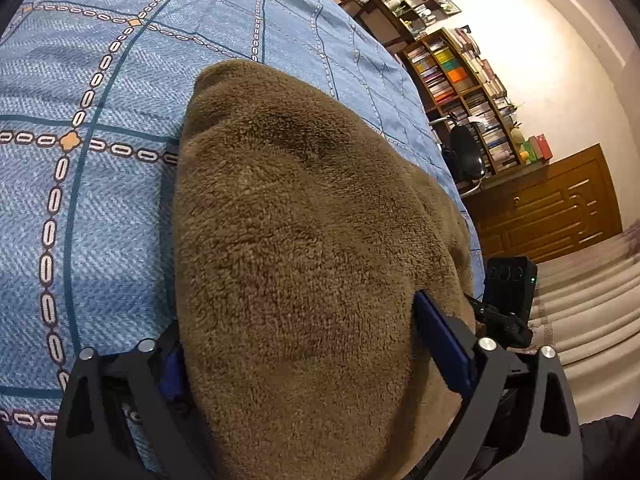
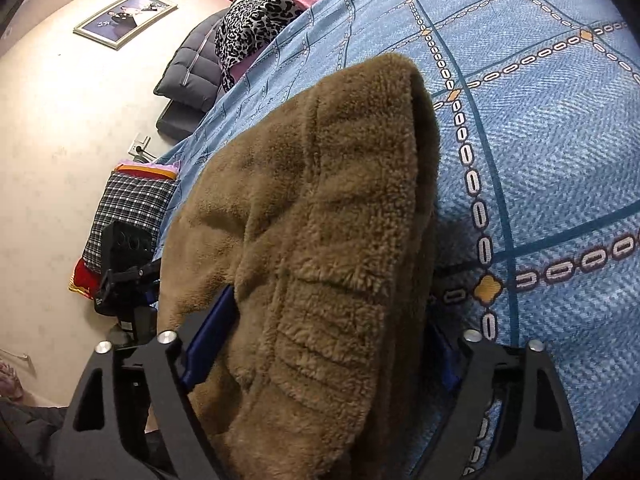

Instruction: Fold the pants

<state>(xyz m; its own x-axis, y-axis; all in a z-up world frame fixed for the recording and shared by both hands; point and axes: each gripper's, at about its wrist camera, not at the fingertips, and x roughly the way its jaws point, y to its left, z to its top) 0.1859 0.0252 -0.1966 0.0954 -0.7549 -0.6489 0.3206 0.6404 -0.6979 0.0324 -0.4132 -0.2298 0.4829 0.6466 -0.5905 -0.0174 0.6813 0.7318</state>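
Left wrist view: the brown fleece pants (image 1: 312,240) lie in a thick bundle on the bed's blue patterned cover (image 1: 80,208), near its edge. The left hand-held gripper (image 1: 296,364) stands with its jaws wide apart on either side of the bundle; whether the pads press the fabric cannot be told. A bookshelf (image 1: 460,80) and a wooden door (image 1: 560,208) stand beyond.

Right wrist view: the right hand-held gripper (image 2: 320,344) likewise straddles the pants (image 2: 328,240) at the ribbed end, jaws apart, contact unclear. A folded edge faces away, layers stacked. Pillows (image 2: 132,216) lie at the bed's far side.

Assessment: at least one fold appears done; the bundle looks compact. Remaining, in my judgement: a final fold or smoothing.
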